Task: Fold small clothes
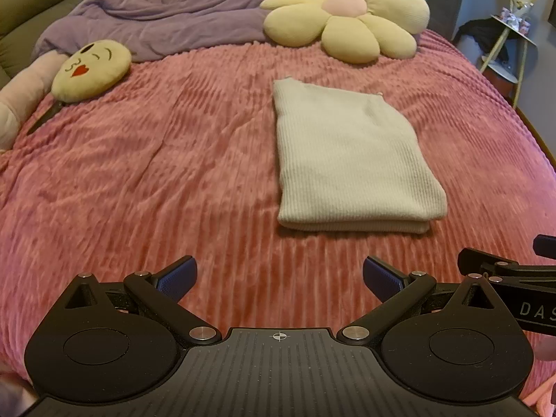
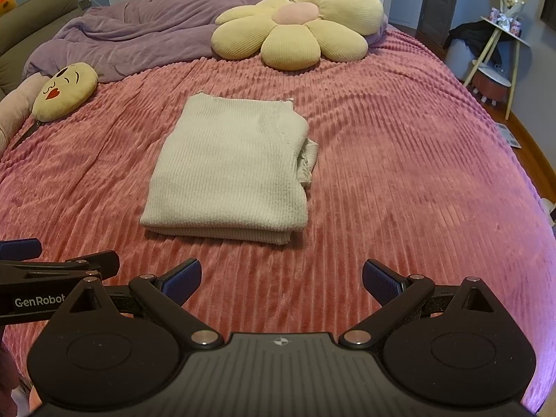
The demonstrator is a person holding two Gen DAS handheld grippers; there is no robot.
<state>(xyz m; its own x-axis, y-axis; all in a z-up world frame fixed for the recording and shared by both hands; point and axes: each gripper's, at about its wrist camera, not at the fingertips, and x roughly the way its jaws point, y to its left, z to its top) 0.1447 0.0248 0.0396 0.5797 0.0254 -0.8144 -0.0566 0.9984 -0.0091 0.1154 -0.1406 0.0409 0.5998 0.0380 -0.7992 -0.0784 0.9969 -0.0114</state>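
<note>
A cream ribbed knit garment (image 1: 351, 160) lies folded into a neat rectangle on the pink ribbed bedspread (image 1: 156, 180). It also shows in the right wrist view (image 2: 232, 170), with a bit of sleeve or hem sticking out at its right side. My left gripper (image 1: 279, 278) is open and empty, held above the bedspread short of the garment's near edge. My right gripper (image 2: 281, 279) is open and empty too, also short of the garment. Each gripper shows at the edge of the other's view.
A yellow flower cushion (image 1: 347, 17) and a rumpled purple duvet (image 1: 166, 14) lie at the far end of the bed. A kissing-face emoji pillow (image 1: 92, 69) lies at the far left. A small side table (image 2: 500, 45) stands beyond the bed's right edge.
</note>
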